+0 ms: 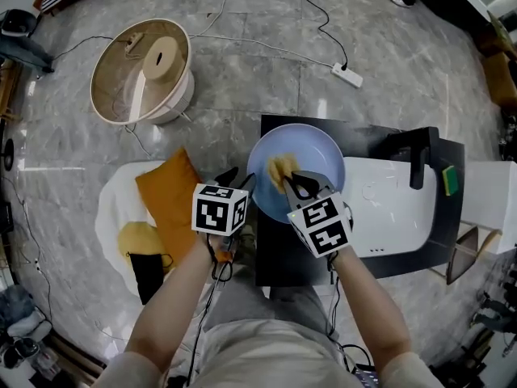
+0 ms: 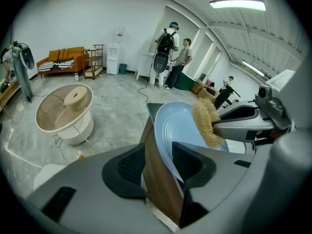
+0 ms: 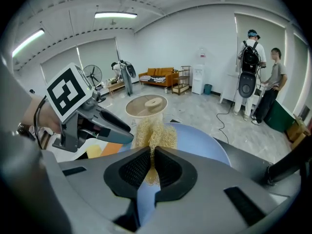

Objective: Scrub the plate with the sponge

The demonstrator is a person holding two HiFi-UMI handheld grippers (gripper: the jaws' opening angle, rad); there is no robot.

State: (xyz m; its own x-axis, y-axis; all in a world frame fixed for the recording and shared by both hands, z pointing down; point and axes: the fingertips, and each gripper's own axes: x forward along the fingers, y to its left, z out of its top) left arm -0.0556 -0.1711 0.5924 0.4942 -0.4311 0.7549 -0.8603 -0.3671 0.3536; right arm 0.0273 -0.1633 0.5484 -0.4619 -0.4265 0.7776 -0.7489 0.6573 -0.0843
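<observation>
A light blue plate lies at the left end of a black counter, beside a white sink. My right gripper is shut on a yellow fibrous sponge, which rests on the plate's face. In the right gripper view the sponge sticks out past the closed pads over the plate. My left gripper is at the plate's left rim. In the left gripper view its jaws stand wide apart, with the plate's rim and the counter's brown side edge between them.
A white sink basin with a black tap and a green sponge lies to the right. On the floor are a round beige appliance, a power strip and an orange cloth. Two people stand far off.
</observation>
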